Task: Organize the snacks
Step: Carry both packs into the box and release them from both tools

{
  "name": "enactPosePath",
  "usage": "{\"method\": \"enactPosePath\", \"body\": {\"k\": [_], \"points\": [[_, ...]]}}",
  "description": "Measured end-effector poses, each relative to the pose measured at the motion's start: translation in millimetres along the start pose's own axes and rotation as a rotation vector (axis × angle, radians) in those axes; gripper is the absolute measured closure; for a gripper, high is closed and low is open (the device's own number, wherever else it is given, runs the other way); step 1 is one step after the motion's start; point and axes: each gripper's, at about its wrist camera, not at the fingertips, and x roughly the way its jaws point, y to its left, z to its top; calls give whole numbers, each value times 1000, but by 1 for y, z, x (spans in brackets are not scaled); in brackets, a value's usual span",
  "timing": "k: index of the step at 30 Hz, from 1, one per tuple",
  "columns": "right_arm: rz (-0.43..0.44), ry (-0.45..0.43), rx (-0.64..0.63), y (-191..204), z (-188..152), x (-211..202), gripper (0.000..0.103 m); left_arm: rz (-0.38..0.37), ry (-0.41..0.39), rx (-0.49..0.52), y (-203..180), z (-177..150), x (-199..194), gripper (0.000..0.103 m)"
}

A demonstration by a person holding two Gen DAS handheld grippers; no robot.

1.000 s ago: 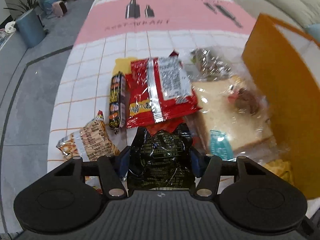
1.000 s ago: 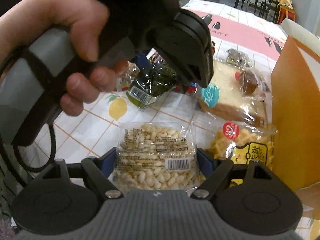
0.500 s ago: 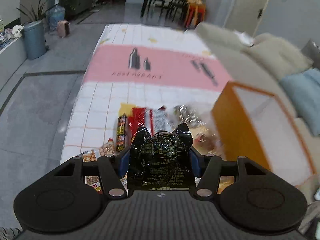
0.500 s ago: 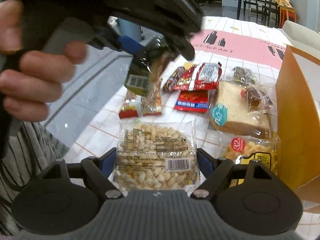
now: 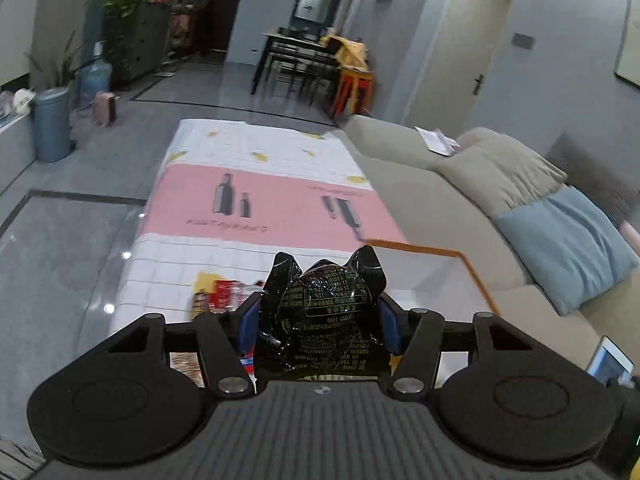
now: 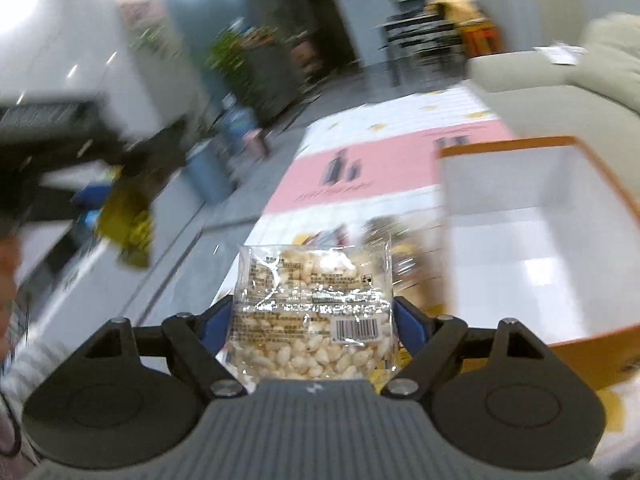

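Observation:
My left gripper (image 5: 316, 322) is shut on a black snack packet (image 5: 326, 312), lifted high above the table. In the right wrist view that same gripper appears blurred at the far left as the left gripper (image 6: 96, 208). My right gripper (image 6: 312, 320) is shut on a clear bag of puffed rice (image 6: 312, 312), also raised. The orange box (image 6: 536, 240) with a white inside stands open at the right; its orange box rim (image 5: 460, 258) shows just past the black packet. Several snacks (image 5: 220, 296) lie on the table below, mostly hidden.
The table wears a white and pink cloth (image 5: 260, 204). A beige sofa (image 5: 500, 184) with a blue cushion runs along the right. Grey floor, a blue bin (image 5: 50, 124) and a dining set (image 5: 304, 64) lie beyond. A tablet edge (image 5: 610, 364) shows low right.
Both grippers rose from the table with their packets and tipped up, so the snack pile dropped out of sight. The right one rolled and now looks into the open box.

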Motion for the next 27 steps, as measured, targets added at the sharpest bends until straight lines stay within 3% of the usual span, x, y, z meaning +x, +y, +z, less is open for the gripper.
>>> {"method": "enactPosePath", "body": {"k": [4, 8, 12, 17, 21, 27], "points": [[-86, -135, 126, -45, 21, -33, 23, 2, 62, 0, -35, -1, 26, 36], [-155, -195, 202, -88, 36, -55, 23, -65, 152, 31, -77, -13, 66, 36], [-187, -151, 238, -126, 37, -60, 23, -121, 220, 53, -110, -28, 103, 36], [-202, -153, 358, -159, 34, -61, 23, -91, 283, 43, -125, -42, 137, 36], [-208, -141, 373, -160, 36, -58, 23, -69, 299, 47, -126, -48, 153, 36], [-212, -106, 346, -153, 36, -49, 23, -17, 302, 144, -141, -63, 159, 33]]}}
